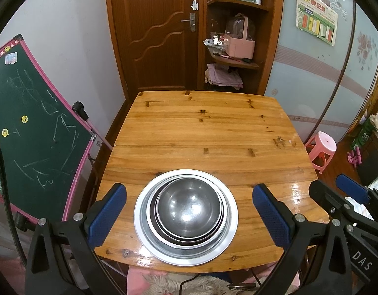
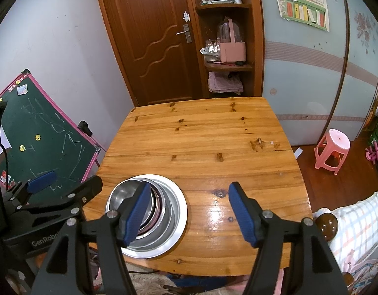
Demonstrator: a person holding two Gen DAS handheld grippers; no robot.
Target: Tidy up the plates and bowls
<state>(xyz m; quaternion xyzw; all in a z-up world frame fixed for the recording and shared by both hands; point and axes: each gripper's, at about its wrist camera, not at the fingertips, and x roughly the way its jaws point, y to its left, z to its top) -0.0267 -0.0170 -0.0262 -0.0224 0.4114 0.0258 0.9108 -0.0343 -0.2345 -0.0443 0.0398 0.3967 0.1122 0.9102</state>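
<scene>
**Me:** Left wrist view has my left gripper [image 1: 189,211] spread wide, its blue pads either side of the nested stack, touching nothing. The steel bowl [image 1: 189,202] sits inside the other dishes on the white plate [image 1: 228,243], near the table's [image 1: 201,127] front edge.

**Partner:** And your right gripper [image 2: 186,215]?

**Me:** Parted too, empty, over bare wood; its left finger [image 2: 136,215] overlaps the stack in view.

**Partner:** What next?

**Me:** I judge the stacking nearly done. I'd keep both clear of the rims, so nothing gets nudged toward the edge.
</scene>
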